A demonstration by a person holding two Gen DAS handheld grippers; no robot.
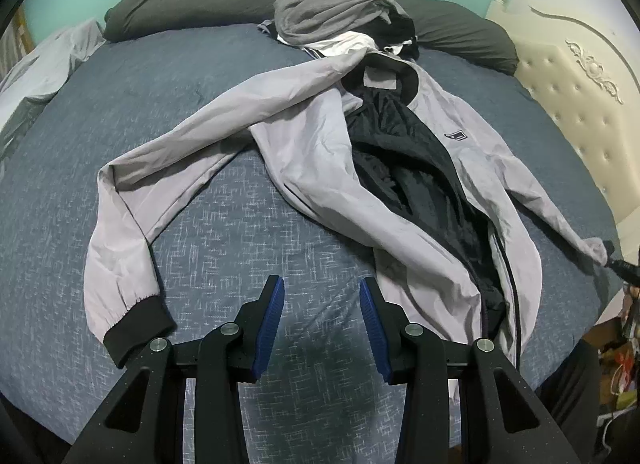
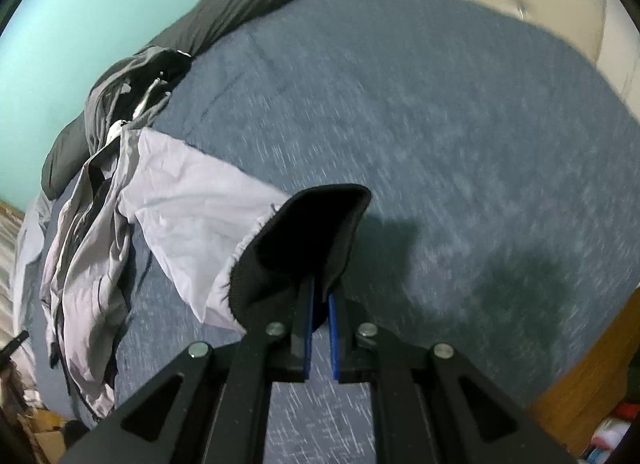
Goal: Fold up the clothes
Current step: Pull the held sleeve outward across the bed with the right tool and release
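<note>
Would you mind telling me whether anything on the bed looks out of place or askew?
The grey jacket lies open and crumpled, sleeves splayed unevenly. The right gripper pinches one black cuff; the left gripper is open.

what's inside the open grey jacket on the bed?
The light grey zip jacket lies open on the blue patterned bedspread, showing a black fleecy lining from collar to hem. Whatever lies under the lining is hidden.
</note>
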